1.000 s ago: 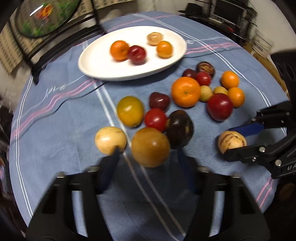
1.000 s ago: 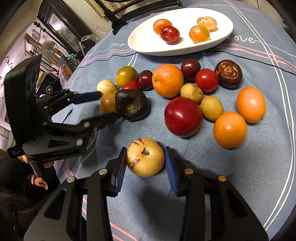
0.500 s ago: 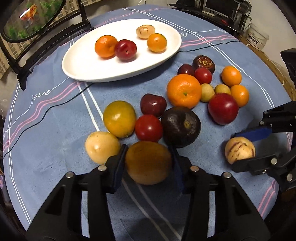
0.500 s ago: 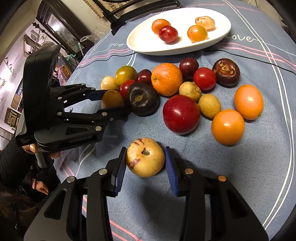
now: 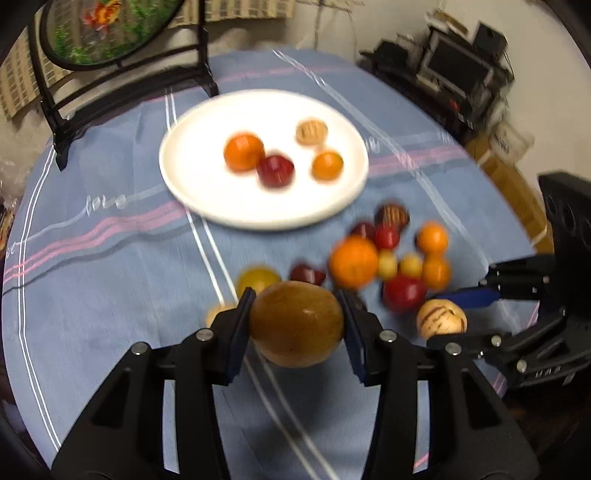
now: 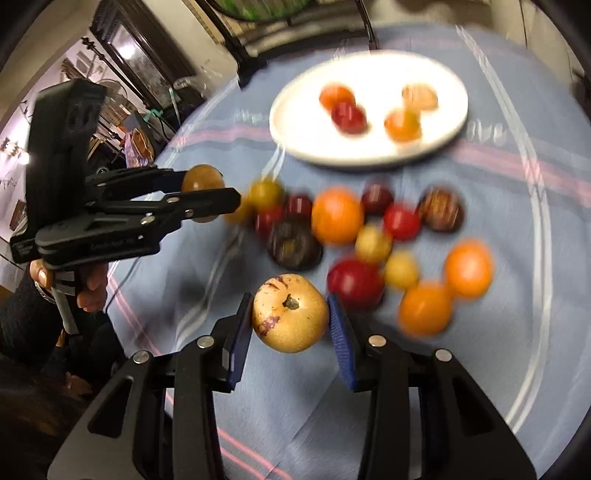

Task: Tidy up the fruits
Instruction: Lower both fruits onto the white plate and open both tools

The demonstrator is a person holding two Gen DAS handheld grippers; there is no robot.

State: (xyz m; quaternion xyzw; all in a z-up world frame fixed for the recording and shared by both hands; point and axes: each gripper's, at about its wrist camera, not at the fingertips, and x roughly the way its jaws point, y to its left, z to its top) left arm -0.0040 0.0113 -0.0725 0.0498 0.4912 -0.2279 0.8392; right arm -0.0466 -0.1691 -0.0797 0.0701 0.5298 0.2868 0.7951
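Note:
My left gripper (image 5: 297, 323) is shut on a brown-yellow round fruit (image 5: 295, 323) and holds it above the blue cloth; it also shows in the right wrist view (image 6: 203, 181). My right gripper (image 6: 291, 314) is shut on a pale yellow fruit with purple streaks (image 6: 290, 312), lifted off the cloth; this fruit shows in the left wrist view (image 5: 441, 317). A white plate (image 5: 207, 192) at the far side holds several fruits, among them an orange (image 5: 243, 152) and a red one (image 5: 275, 170). A cluster of loose fruits (image 6: 336, 216) lies on the cloth in front of the plate.
The round table wears a blue cloth (image 5: 110, 277) with pink and white stripes. A black stand with a round picture (image 5: 110, 33) rises behind the plate. Dark shelves and boxes (image 5: 461, 70) stand past the table's right edge.
Both grippers have risen off the cloth with their fruits and the views tilt up toward the plate. The left gripper closed on the brown-yellow fruit during the last second.

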